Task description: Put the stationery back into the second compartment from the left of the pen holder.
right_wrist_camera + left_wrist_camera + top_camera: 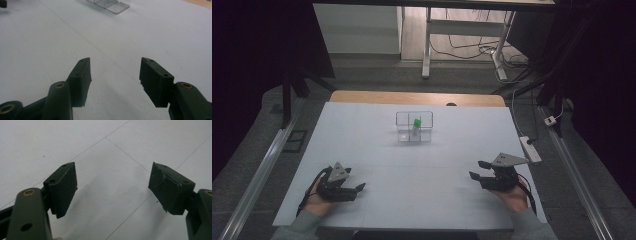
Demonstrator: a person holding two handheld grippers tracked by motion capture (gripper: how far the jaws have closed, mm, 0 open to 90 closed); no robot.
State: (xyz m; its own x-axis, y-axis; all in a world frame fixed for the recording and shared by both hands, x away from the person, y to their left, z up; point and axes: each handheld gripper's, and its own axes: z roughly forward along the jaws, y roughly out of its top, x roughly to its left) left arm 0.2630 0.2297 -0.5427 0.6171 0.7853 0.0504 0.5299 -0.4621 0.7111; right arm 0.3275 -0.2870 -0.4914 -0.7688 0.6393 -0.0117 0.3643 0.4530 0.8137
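Observation:
A clear plastic box (414, 126) with inner compartments stands at the middle of the white table (412, 165), toward its far side. A small green piece (417, 122) sits inside it, in a far compartment. My left gripper (354, 190) rests near the table's front left, jaws apart with nothing between them; in the left gripper view the left gripper (113, 187) faces bare tabletop. My right gripper (478, 170) is at the front right, open and empty. In the right gripper view the right gripper (115, 77) points across the table, and the clear box (110, 5) lies far ahead.
A power strip (530, 148) lies off the table's right edge with cables on the floor. Metal rails run along both sides of the table. A white desk frame (462, 30) stands behind. Thin seams cross the table sheet.

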